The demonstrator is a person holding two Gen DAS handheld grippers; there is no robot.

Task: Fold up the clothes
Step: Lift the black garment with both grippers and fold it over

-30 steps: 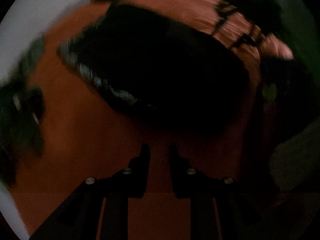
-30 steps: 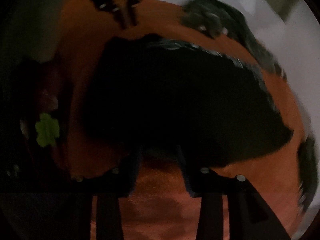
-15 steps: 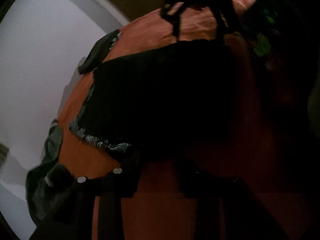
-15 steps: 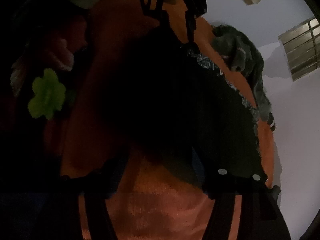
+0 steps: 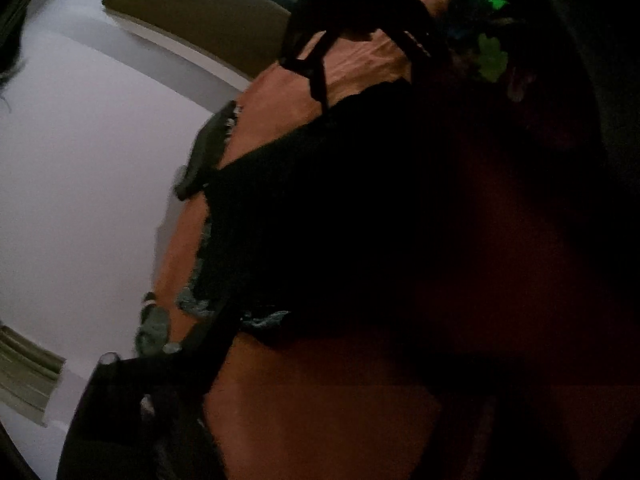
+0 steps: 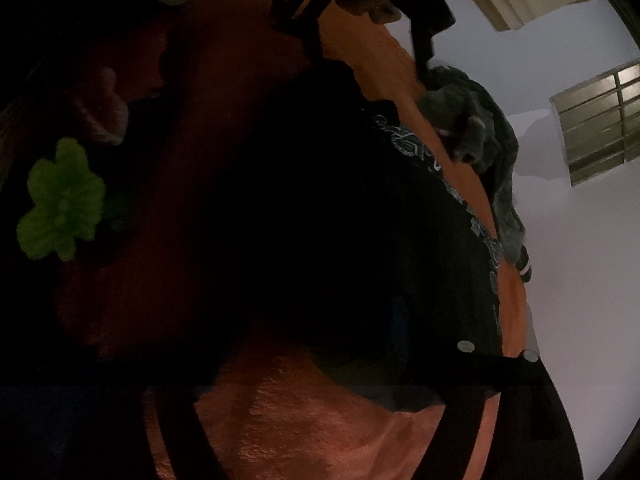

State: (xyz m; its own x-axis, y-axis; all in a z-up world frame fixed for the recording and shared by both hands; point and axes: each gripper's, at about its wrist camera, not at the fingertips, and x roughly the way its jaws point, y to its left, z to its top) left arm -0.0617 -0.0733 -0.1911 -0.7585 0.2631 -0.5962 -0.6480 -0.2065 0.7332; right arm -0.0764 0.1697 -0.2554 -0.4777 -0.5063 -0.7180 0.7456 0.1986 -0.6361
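Observation:
A black garment (image 5: pixel 340 220) with a pale patterned hem (image 6: pixel 480 232) lies flat on an orange bedspread (image 6: pixel 320 432). My left gripper (image 5: pixel 332 344) stands at one end of it, jaws opening wide. The hem lies between its fingers and no pad presses on it. My right gripper (image 6: pixel 320 360) is at the opposite end, jaws also opening, with the garment's dark edge between its spread fingers and loose. Each gripper shows in the other's view, at the far end of the garment: the right gripper (image 5: pixel 368 68) and the left gripper (image 6: pixel 368 56), both spread over bare bedspread.
A grey crumpled garment (image 6: pixel 480 140) lies at the bed's edge by the pale wall (image 5: pixel 80 160). More dark cloth (image 5: pixel 154 328) sits at that same edge. Fabric with a green flower print (image 6: pixel 60 200) lies on the shadowed side. A vent window (image 6: pixel 596 120) is in the wall.
Both grippers have gone from nearly shut to wide apart and have let the black garment go. Both have rolled and sunk toward the bed. The garment now lies flat.

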